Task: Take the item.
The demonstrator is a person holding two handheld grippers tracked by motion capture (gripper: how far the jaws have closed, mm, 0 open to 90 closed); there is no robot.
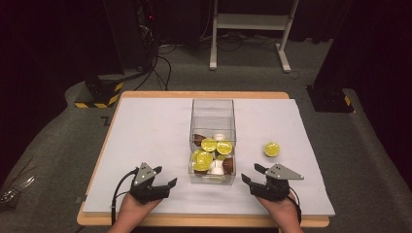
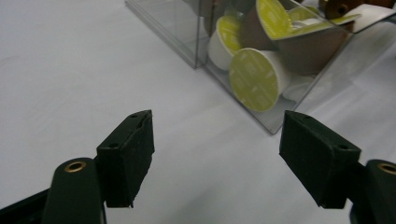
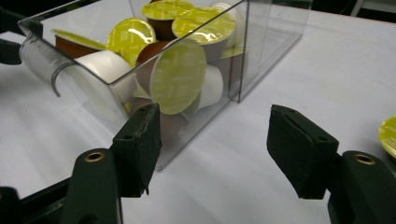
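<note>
Left gripper (image 1: 163,178) and right gripper (image 1: 252,173) both gape empty, flanking the clear box (image 1: 213,109) of coffee pods (image 1: 209,144). The high view adds a stray pod (image 1: 272,149) lying right of the box.

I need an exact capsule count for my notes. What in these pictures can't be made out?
- Count in the clear plastic box: capsules overlap in every view.
- The loose yellow-lidded capsule: body colour hidden under its lid in the high view; cut by the right edge in the right gripper view.
- Lid print: too blurred.
</note>
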